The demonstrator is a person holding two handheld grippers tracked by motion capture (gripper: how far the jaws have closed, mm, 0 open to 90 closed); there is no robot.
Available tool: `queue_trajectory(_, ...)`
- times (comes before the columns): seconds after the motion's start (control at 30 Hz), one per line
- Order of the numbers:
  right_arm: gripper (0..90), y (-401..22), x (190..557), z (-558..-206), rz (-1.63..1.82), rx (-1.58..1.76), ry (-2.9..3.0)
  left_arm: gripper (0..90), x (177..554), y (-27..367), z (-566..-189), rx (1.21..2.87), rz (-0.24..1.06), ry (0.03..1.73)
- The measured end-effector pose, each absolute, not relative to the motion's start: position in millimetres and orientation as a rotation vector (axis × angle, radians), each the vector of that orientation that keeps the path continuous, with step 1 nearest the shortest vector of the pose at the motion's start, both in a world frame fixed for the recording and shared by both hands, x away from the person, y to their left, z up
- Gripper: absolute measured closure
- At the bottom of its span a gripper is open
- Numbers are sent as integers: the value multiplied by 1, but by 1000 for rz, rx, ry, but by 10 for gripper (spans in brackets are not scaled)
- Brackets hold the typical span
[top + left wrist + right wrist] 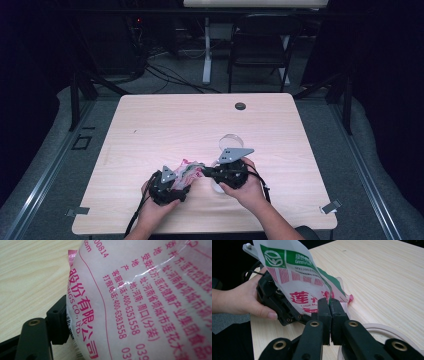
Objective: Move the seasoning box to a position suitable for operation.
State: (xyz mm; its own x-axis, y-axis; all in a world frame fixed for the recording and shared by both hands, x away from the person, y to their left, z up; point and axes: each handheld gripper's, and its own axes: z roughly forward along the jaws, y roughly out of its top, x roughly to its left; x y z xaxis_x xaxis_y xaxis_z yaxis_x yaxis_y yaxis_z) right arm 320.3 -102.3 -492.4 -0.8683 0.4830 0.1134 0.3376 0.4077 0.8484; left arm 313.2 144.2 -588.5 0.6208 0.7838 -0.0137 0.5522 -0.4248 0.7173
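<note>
A white plastic bag printed in pink and green hangs between both grippers over the table's front middle. My left gripper grips the bag from the left. In the left gripper view the bag sits close to the camera, and one black finger presses against its side. My right gripper is shut on the bag's lower edge, with the jaws nearly together. It reaches in from the right. Behind the bag, a hand holds the left gripper.
A clear round container stands on the wooden table just behind the right gripper, and its pale rim lies under the right jaws. A small black disc sits near the far edge. A chair stands beyond.
</note>
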Motion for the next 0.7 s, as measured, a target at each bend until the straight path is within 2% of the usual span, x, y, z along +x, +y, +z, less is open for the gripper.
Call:
queue_trajectory(0.07, 887, -102, 320, -492, 1455, 737, 2505, 239, 314, 144, -588, 2147, 419, 1046)
queue_trajectory(0.17, 885, -103, 321, -493, 1441, 741, 2507, 150, 314, 141, -589, 2158, 419, 1058)
queue_trajectory(0.37, 884, -103, 322, -493, 1443, 746, 2508, 149, 314, 141, -589, 2157, 416, 1055)
queue_trajectory(0.7, 883, -103, 320, -493, 1455, 748, 2498, 317, 314, 143, -588, 2127, 446, 1057)
